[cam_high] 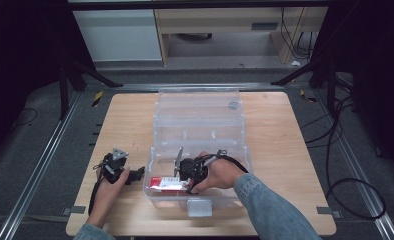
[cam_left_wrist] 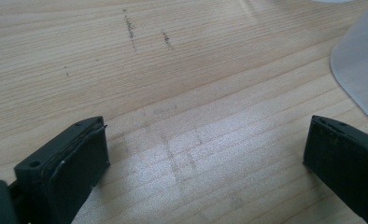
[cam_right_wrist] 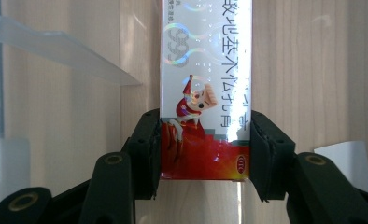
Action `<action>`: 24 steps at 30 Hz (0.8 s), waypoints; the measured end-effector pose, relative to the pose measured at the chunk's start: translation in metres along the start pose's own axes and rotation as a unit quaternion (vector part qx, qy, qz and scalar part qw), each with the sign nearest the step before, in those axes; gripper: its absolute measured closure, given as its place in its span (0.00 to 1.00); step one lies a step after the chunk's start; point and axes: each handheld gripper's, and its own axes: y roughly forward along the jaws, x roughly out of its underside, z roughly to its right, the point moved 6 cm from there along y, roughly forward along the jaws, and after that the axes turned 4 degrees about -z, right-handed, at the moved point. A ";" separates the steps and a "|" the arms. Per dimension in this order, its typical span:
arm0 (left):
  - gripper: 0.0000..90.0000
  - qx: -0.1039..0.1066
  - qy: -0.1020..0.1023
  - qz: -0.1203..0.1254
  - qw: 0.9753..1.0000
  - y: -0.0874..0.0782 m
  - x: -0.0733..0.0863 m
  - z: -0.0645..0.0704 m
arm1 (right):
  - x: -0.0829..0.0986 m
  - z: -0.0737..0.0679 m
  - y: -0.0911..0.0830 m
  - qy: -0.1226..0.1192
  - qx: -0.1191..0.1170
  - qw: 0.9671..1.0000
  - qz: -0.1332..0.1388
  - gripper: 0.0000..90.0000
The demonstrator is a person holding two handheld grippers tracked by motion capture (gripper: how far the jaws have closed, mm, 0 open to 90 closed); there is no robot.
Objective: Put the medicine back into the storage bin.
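Observation:
A clear plastic storage box stands open in the middle of the wooden table, its lid tipped back. Inside the box my right gripper is shut on a red and white printed carton. In the right gripper view the carton stands between the pads, which press on both of its long sides near its red end. My left gripper rests on the table just left of the box. It stands open over bare wood with nothing between its fingers.
A rounded corner of the box lies close to the left gripper's far side. A white latch sticks out at the box's front edge. A clear inner wall runs left of the carton. Black frame legs flank the table.

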 end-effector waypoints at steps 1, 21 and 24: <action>0.00 0.000 0.000 0.000 1.000 0.000 0.000 0.000 | 0.000 0.000 0.000 -0.002 0.000 1.000 -0.002 0.57; 0.00 0.001 0.002 0.000 1.000 0.000 0.000 0.000 | 0.002 -0.001 0.019 0.003 -0.013 1.000 -0.019 0.57; 0.00 0.001 0.002 0.000 1.000 0.000 0.000 0.000 | 0.003 -0.001 0.021 -0.003 -0.013 1.000 -0.020 0.57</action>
